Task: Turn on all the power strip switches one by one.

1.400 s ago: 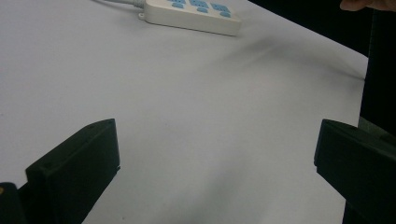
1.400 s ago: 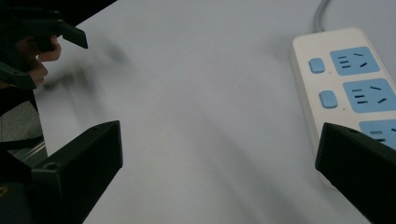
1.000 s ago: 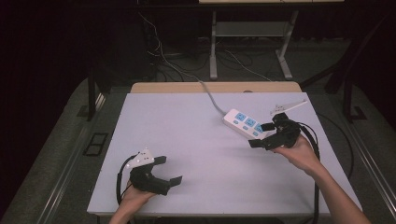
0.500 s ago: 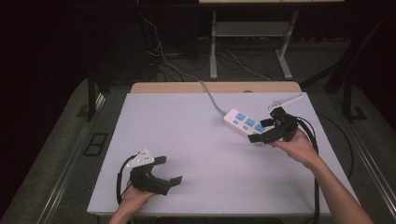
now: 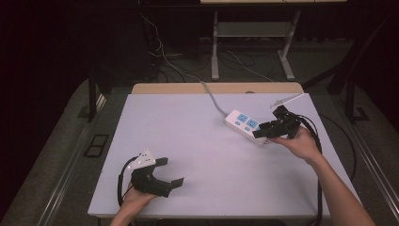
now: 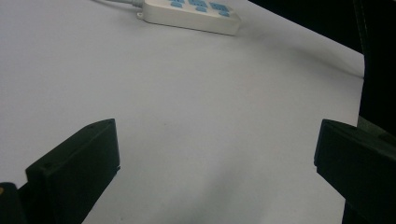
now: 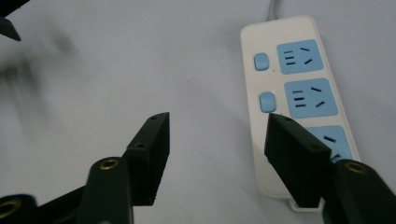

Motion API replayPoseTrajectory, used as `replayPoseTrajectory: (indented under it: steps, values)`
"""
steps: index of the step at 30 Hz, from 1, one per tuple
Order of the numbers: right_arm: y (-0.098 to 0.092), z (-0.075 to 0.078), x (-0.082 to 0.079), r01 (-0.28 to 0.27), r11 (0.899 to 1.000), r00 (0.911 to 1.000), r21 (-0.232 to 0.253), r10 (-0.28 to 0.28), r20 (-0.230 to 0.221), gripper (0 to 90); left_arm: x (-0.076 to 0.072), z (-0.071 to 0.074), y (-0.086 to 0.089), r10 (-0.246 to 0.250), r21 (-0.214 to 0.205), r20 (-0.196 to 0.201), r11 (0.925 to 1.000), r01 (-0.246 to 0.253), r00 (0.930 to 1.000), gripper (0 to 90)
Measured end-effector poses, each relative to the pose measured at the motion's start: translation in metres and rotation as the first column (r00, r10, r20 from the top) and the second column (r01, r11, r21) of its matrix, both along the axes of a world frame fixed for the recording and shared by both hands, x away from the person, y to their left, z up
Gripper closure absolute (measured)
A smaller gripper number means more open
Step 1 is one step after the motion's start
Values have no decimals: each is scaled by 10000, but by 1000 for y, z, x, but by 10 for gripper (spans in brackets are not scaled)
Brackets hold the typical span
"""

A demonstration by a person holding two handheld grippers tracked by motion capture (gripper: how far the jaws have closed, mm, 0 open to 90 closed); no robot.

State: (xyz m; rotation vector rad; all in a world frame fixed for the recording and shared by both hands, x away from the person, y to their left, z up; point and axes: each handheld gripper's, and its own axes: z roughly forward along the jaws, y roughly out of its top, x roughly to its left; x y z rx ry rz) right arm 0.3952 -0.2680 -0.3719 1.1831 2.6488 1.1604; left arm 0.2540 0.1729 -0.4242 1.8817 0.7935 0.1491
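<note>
Right tool (image 5: 259, 133) at the near end of the strip (image 5: 244, 124), far right part of the bench (image 5: 188, 141). Jaws half apart, just been closing; in the right gripper view, one jaw over the strip's last socket, the other over bare bench beside the strip. No pad pressing on the strip; nothing gripped. Cannot tell whether the jaw over the socket touches the casing.

Strip (image 7: 299, 102): white, three blue sockets, two blue switches ahead of the right tool (image 7: 215, 140), lying flat, long axis running away from the jaws. Grey cord (image 5: 212, 98) leaving the far end, trailing off the back edge of the bench. Right hand (image 5: 301, 143) behind the tool, black cable looping back along the forearm.

Left tool (image 5: 170, 172) low on the bench, near front-left corner, well apart from the strip. Jaws wide open, nothing between them but bare white surface in the left gripper view (image 6: 215, 154). Strip (image 6: 189, 11) far ahead of those jaws, near the top edge of that view. Grey plate (image 5: 143, 159) on top of the left tool, left hand (image 5: 134, 200) gripping the body from behind.

Beyond the bench: dark floor, loose wires (image 5: 164, 52), legs of a stand (image 5: 249, 47).
</note>
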Motion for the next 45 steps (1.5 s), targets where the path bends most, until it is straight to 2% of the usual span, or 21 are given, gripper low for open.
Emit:
replayPoseTrajectory:
  steps: [1,3,8,13,14,18,35,45]
  values:
    - [0,0,0,0,10000,10000,0,0,0,495,0,0,0,8,5,-4,10000,-8,10000,0]
    - [-4,-1,3,122,9999,9999,14,-122,35,581,0,0,0,23,11,1,10000,-23,10000,0]
    - [-6,-4,7,169,9998,9999,-114,-169,-16,725,0,-1,0,77,2,-7,10000,-77,10000,0]
    - [-6,-7,9,174,9994,9998,-303,-175,-17,796,0,-1,0,53,4,-4,10000,-53,10000,0]
    - [-6,-8,11,229,9989,9997,-406,-226,58,840,0,-1,0,40,3,-6,10000,-40,10000,0]
    - [-7,-11,14,246,9988,9997,-418,-244,44,896,0,-1,0,43,6,-6,10000,-43,10000,0]
    - [-7,-25,26,304,9983,9994,-492,-311,-139,896,1,-1,0,7,57,-13,10000,-7,10000,0]
    - [-5,-34,31,271,9966,9987,-772,-303,-403,896,1,-2,0,-10,56,-71,10000,11,10000,0]
